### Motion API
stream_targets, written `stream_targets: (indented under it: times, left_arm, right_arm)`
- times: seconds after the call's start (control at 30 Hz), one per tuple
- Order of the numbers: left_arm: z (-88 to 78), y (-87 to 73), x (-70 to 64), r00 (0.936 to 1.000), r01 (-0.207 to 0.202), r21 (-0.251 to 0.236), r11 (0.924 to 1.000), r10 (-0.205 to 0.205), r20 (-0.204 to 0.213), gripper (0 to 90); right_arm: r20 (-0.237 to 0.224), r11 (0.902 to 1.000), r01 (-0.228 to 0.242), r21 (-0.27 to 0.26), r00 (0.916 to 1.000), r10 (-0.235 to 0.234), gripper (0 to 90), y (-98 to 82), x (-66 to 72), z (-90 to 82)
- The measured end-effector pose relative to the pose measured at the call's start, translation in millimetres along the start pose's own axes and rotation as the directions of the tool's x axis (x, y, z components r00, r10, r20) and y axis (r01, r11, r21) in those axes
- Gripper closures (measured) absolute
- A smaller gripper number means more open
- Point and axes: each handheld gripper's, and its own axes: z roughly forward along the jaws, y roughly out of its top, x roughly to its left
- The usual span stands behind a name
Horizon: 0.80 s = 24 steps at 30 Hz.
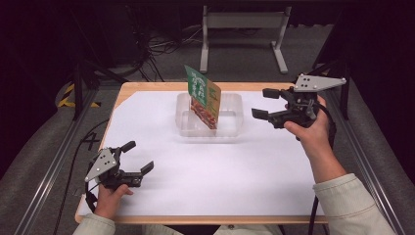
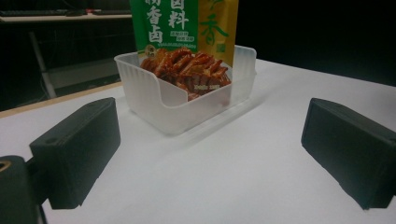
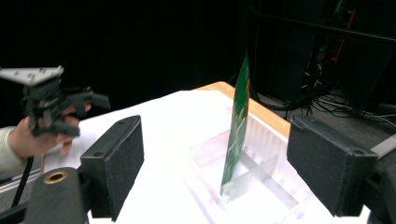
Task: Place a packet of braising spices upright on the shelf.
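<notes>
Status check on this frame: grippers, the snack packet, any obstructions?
Left gripper open, empty. Right gripper open, beside the bin. Snack packet standing upright in clear bin. Nothing in the way.

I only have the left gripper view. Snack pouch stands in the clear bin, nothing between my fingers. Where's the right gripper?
Observer: The right gripper is off the bin's right side, fingers open and empty, apart from the snack pouch.
Operator: Does the pouch lean on a wall?
Observer: Right gripper view shows the pouch edge-on, nearly upright, its base beside a divider inside the clear bin.
Operator: Bin near the table edge?
Observer: High view: the bin sits toward the table's far edge, well clear of the left gripper near the front left corner.
</notes>
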Motion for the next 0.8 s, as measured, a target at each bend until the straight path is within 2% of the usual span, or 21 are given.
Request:
stream_targets:
  times: [0.27, 0.43, 0.6, 0.8]
  left_arm:
    - [-0.3, 0.1, -1.1, 0.9999, -0.004, 0.000, 1.0000, 0.004, 0.011, 5.1]
    - [-1.2, 0.2, -1.5, 0.9998, 0.002, -0.001, 1.0000, -0.002, 0.022, 5.1]
    - [-2.2, 0.3, -1.1, 0.9997, -0.002, -0.005, 1.0000, 0.003, 0.026, 5.1]
    - [-3.2, 0.2, -1.7, 0.9996, -0.002, -0.005, 1.0000, 0.002, 0.027, 5.1]
  right_arm:
    - [0.031, 0.9999, -0.001, -0.010, 0.9995, 0.001, 19.2, -18.6, 3.5, -16.3]
    - [0.049, 0.9989, 0.046, -0.007, 0.9977, -0.046, 18.7, -30.0, 10.2, -21.8]
    - [0.083, 0.9987, 0.032, -0.040, 0.9961, -0.029, 18.9, -46.2, 14.9, -27.4]
    - [0.116, 0.9994, 0.014, -0.031, 0.9932, -0.010, 18.9, -69.1, 17.3, -33.6]
